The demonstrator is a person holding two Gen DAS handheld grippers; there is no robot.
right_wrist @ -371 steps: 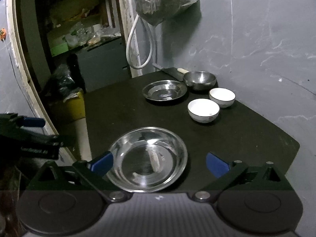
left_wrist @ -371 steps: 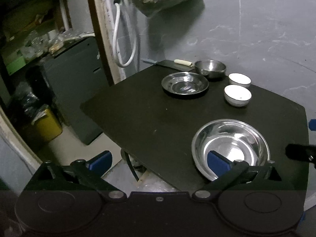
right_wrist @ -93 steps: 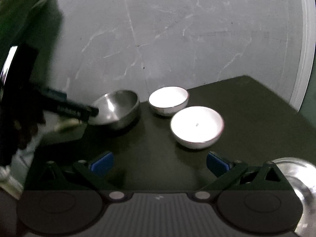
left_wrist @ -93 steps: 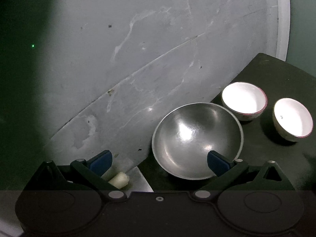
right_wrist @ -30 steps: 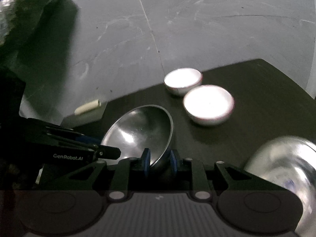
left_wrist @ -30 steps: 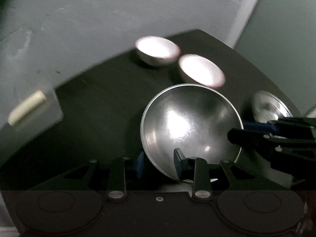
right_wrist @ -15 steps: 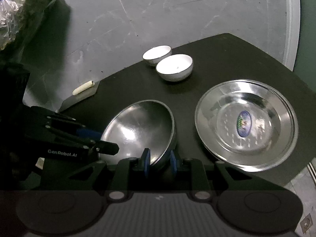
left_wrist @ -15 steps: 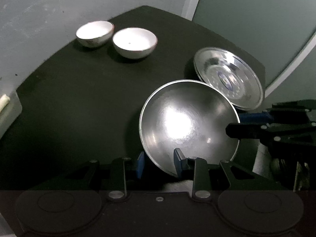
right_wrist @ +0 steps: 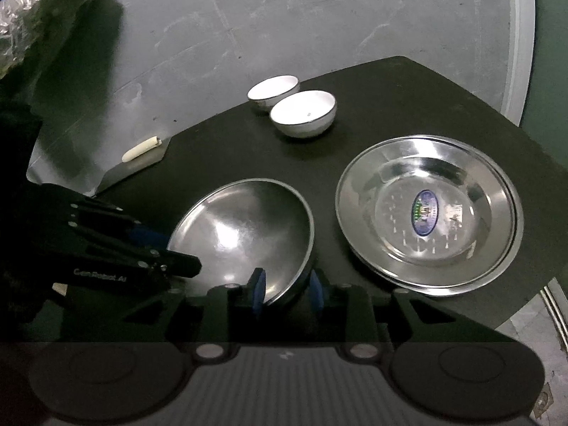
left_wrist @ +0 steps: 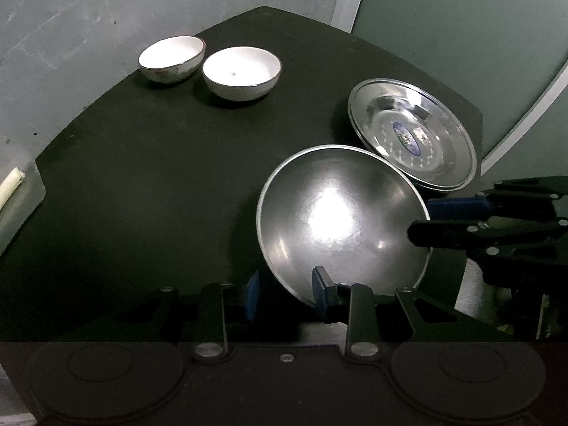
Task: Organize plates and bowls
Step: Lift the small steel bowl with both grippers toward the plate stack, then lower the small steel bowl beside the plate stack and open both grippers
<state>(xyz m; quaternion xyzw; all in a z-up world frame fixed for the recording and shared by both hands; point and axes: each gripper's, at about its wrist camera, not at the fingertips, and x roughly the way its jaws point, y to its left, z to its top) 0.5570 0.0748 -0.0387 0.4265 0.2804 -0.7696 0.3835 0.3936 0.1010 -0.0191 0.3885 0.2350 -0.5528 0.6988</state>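
Observation:
A steel bowl [left_wrist: 340, 223] [right_wrist: 245, 238] hangs tilted over the black table [left_wrist: 142, 177], held from two sides. My left gripper [left_wrist: 287, 294] [right_wrist: 174, 254] is shut on its rim, one pad inside and one outside. My right gripper [right_wrist: 287, 291] [left_wrist: 436, 218] straddles the opposite rim. Its jaws are opening, and the outer pad [right_wrist: 316, 289] stands off the wall. Just right of the bowl lies a wide steel plate [left_wrist: 411, 135] [right_wrist: 429, 213] with a blue sticker. Two white bowls [left_wrist: 172, 58] [left_wrist: 241, 71] [right_wrist: 273, 90] [right_wrist: 303, 112] sit side by side at the far edge.
A knife with a white handle [right_wrist: 140, 151] [left_wrist: 10, 186] lies at the table's far left corner against the grey wall. A plastic bag [right_wrist: 35, 17] hangs at the upper left. The table's edge [right_wrist: 532, 301] drops off just beyond the steel plate.
Both grippers carried the steel bowl across the table, away from the white bowls, to beside the steel plate. In the last half second the right jaws have widened.

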